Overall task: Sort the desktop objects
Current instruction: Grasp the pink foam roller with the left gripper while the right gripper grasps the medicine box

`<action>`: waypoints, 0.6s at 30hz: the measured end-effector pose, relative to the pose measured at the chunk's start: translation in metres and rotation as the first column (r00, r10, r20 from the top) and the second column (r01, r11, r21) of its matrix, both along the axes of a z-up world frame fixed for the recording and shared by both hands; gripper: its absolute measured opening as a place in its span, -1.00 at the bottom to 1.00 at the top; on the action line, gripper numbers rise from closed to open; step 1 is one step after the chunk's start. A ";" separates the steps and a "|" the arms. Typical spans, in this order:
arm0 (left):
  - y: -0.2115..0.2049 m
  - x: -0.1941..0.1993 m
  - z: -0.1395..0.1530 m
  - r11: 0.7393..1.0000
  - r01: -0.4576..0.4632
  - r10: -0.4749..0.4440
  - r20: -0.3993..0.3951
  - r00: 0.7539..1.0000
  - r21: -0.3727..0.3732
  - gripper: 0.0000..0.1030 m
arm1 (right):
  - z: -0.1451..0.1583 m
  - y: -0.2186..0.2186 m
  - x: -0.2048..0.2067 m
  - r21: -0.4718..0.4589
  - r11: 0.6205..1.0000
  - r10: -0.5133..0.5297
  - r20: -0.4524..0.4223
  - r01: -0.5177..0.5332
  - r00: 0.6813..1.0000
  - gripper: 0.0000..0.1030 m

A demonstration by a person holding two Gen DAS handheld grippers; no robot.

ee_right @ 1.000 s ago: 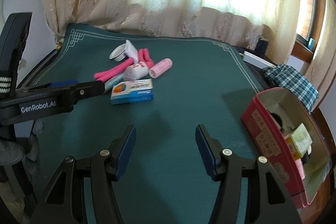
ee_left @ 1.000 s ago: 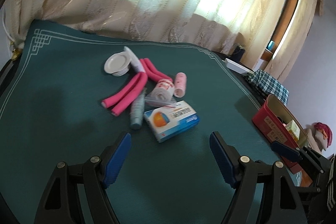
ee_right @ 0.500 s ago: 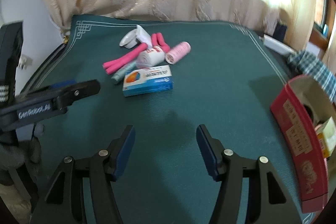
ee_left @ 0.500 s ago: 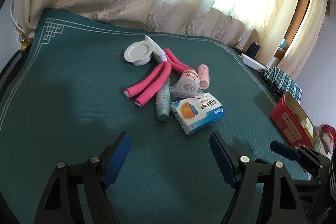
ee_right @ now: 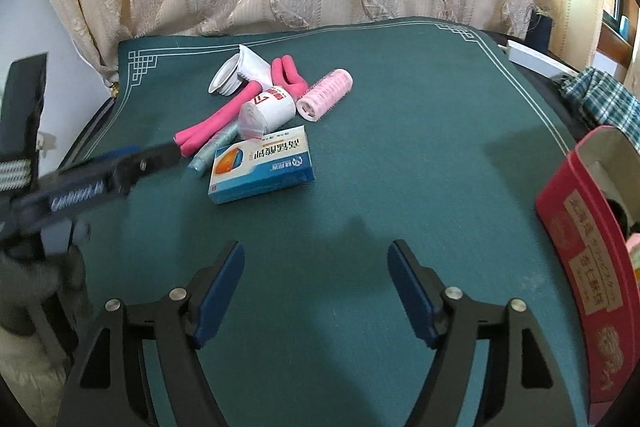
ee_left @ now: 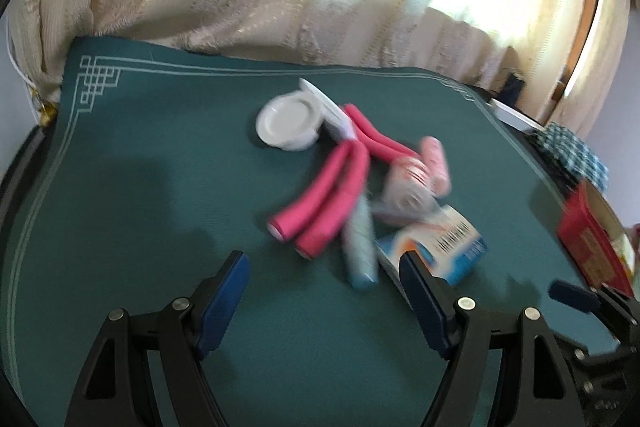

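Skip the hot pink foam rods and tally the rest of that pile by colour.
White: 3 (cap, flat packet, wrapped roll)
Pale pink: 1 (ridged roller)
Light teal: 1 (tube)
Blue-and-white: 1 (box)
Total: 6

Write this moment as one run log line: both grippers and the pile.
left gripper: open, empty, near medicine box | right gripper: opening, empty, over green mat | pile: untouched

Matt green woven cloth [ee_right: 400, 155] covered the table. Printed cardboard box [ee_right: 262, 167], frame centre, slightly glossy. Foam-looking matt pink rods [ee_right: 218, 121]. Smooth white plastic lid [ee_left: 289, 123]. Glossy red carton [ee_right: 588, 267] at right edge.
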State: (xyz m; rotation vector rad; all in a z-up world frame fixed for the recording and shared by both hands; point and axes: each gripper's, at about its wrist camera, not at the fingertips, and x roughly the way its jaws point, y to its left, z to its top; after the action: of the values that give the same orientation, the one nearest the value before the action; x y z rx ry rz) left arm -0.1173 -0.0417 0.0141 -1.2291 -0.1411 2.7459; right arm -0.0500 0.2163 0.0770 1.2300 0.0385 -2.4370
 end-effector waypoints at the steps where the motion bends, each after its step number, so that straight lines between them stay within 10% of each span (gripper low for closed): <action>1: -0.001 -0.006 0.000 1.000 0.000 0.000 -0.003 1.000 -0.016 0.53 | -0.001 -0.001 -0.001 0.001 1.000 0.001 0.002 -0.001 1.000 0.51; 15: -0.002 -0.066 -0.026 0.995 0.091 -0.090 0.043 0.995 -0.044 0.53 | -0.002 -0.016 -0.024 0.014 1.000 0.013 0.008 -0.013 1.000 0.51; 18: -0.006 -0.070 -0.029 0.992 0.124 -0.125 0.040 0.991 0.018 0.14 | -0.002 -0.023 -0.029 0.017 0.999 0.027 0.008 -0.028 1.000 0.51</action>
State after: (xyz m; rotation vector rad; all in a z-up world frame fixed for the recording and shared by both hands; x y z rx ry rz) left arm -0.1873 -0.0476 -0.0149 -1.2461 -0.0864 2.6100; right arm -0.0790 0.1929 0.0749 1.2374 0.0734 -2.4132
